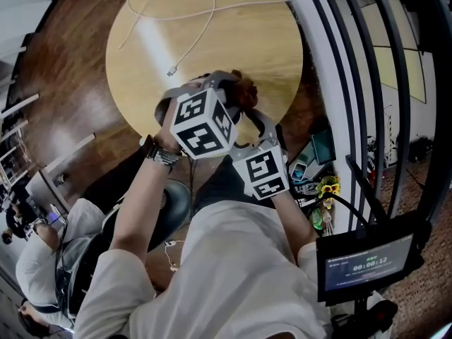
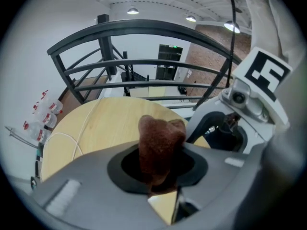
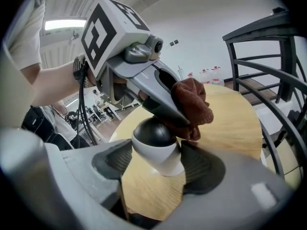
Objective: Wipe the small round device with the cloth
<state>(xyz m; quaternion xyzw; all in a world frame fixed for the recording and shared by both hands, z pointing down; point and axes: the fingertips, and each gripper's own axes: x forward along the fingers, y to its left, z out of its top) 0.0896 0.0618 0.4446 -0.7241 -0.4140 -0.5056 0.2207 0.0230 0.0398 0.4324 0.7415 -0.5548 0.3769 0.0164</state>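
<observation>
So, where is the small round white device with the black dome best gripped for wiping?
Probably by the white lower body of the small round device, from its two sides, below the black dome. The right gripper holds it so now, and the dome is free for the brown cloth.

Over table [image 1: 261, 48]: cloth [image 3: 192, 107] against device [image 3: 156, 147] top; cable [image 1: 191, 41] behind.

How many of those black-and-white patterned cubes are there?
2. One cube rides on the left gripper, which holds the cloth; the other cube rides on the right gripper, which holds the device. No others show; none seems hidden.
</observation>
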